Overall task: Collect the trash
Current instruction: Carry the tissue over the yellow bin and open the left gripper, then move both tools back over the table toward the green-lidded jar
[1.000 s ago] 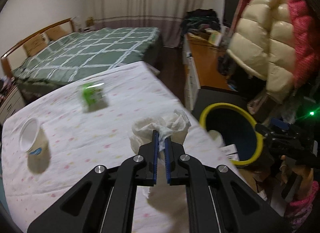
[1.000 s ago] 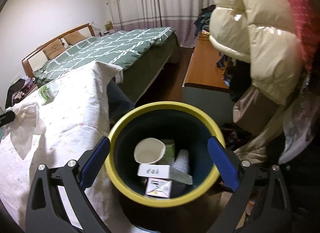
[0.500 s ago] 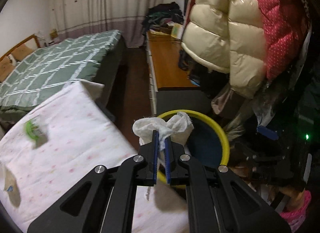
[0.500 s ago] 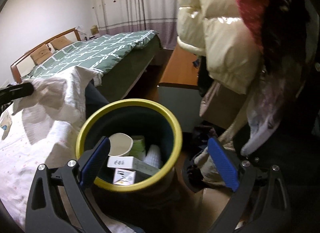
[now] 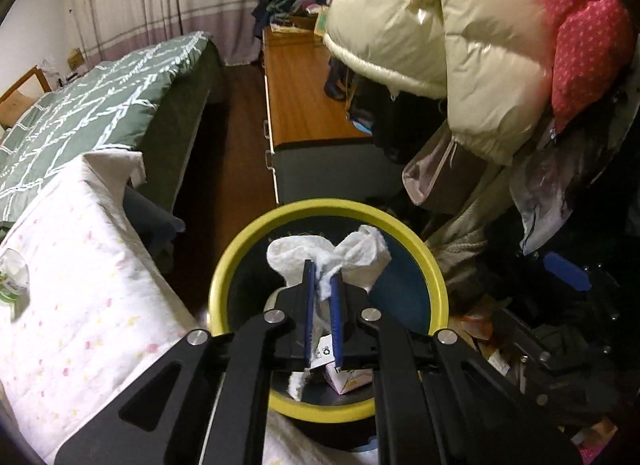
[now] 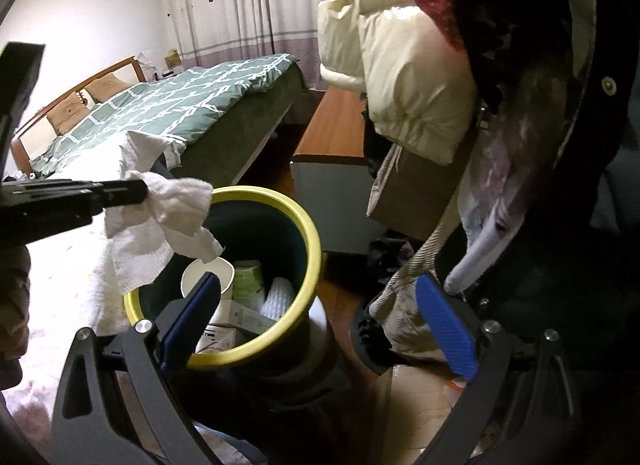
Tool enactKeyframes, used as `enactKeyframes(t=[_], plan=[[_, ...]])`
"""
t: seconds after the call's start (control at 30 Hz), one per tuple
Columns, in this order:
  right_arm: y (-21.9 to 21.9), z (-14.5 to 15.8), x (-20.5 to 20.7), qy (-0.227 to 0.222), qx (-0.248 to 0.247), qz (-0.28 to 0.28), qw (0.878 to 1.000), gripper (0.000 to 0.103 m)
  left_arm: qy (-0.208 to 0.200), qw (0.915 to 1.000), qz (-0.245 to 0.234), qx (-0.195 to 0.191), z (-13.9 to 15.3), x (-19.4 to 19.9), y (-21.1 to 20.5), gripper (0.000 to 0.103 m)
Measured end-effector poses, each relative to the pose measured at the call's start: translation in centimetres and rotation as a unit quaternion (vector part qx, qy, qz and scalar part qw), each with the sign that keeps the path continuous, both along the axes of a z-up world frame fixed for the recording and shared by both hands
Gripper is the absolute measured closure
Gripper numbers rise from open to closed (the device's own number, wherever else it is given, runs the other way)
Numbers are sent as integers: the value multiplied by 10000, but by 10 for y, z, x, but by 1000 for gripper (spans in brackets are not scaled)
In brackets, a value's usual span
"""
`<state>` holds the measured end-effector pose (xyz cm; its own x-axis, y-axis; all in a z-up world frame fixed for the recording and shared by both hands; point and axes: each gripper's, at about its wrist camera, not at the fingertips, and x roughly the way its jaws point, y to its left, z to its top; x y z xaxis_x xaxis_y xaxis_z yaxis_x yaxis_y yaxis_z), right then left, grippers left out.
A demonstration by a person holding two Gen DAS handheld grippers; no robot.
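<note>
My left gripper [image 5: 322,277] is shut on a crumpled white paper towel [image 5: 360,255] and holds it directly over the mouth of the yellow-rimmed dark bin [image 5: 240,249]. In the right wrist view the towel [image 6: 160,221] hangs from the left gripper [image 6: 142,191] above the bin's rim [image 6: 312,233]. The bin holds a white cup [image 6: 208,277], cartons and other trash. My right gripper [image 6: 316,305] is open and empty, just right of the bin. A green-labelled bottle [image 5: 12,281] lies on the table at far left.
A table with a white dotted cloth [image 5: 80,305] stands left of the bin. A green bed [image 5: 100,105] and a wooden cabinet [image 5: 304,105] are behind. Puffy coats [image 5: 460,45] hang at right, with clutter on the floor below them.
My left gripper carried the towel rightward off the table to above the bin. The right gripper shifted right, so the bin now sits at its left finger.
</note>
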<state>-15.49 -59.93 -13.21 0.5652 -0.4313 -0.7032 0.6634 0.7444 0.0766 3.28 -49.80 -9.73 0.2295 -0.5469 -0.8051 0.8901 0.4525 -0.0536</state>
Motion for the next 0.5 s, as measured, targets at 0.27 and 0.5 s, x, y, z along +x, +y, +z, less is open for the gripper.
enactKeyframes(t=[0.27,0.5], plan=[[1,-2,3,49,33,47,10000,10,-62,9997,228,-24,1,9,8,51],[8,-1,12,76,16,211,9997,10,-291,9975,548,-339,35,14,65,41]])
